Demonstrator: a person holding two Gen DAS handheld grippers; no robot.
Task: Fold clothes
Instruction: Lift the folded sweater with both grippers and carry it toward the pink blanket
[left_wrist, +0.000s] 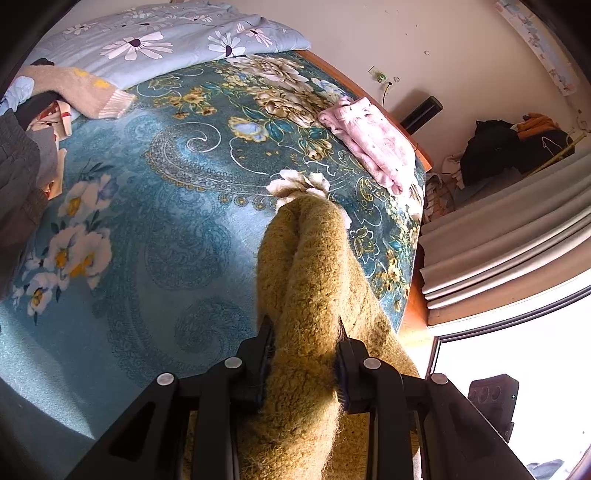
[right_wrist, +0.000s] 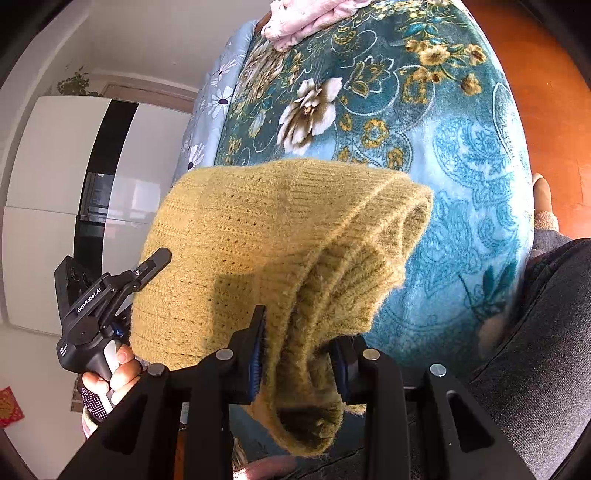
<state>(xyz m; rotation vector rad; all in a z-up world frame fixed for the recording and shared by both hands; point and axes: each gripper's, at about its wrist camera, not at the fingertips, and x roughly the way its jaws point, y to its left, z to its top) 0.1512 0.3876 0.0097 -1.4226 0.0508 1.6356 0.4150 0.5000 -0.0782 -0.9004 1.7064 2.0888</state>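
Mustard-yellow fuzzy knit sweater (right_wrist: 266, 236) is up in the air over the bed, pinched at both ends. The left gripper (left_wrist: 304, 354) has a bunched, rolled length of it clamped between its black fingers, and the right gripper (right_wrist: 295, 350) is clamped on a ribbed edge, with a cuff-like loop drooping below the jaws. From the right wrist view you can see the person's hand (right_wrist: 110, 373) wrapped around the left gripper's handle, off to the side of the sweater.

Stuff lying around: a folded pale pink garment (left_wrist: 369, 140) sits near the far edge of the bed, well apart from the sweater. A beige knit piece with yellow patches (left_wrist: 77, 92) lies on the other side, next to a pile of darker clothes (left_wrist: 26, 155) at the frame's edge. A light blue daisy-print duvet (left_wrist: 166, 40) is heaped at the far end.

All of it is on a teal plush blanket with big floral and paisley patterns (left_wrist: 147, 229), sunlit in patches. Beyond the bed there's a beige wall, pleated curtains (left_wrist: 517, 229) by a bright window, and a heap of dark clothes (left_wrist: 506, 151) in the corner. The floor is orange-brown wood (right_wrist: 554, 92).
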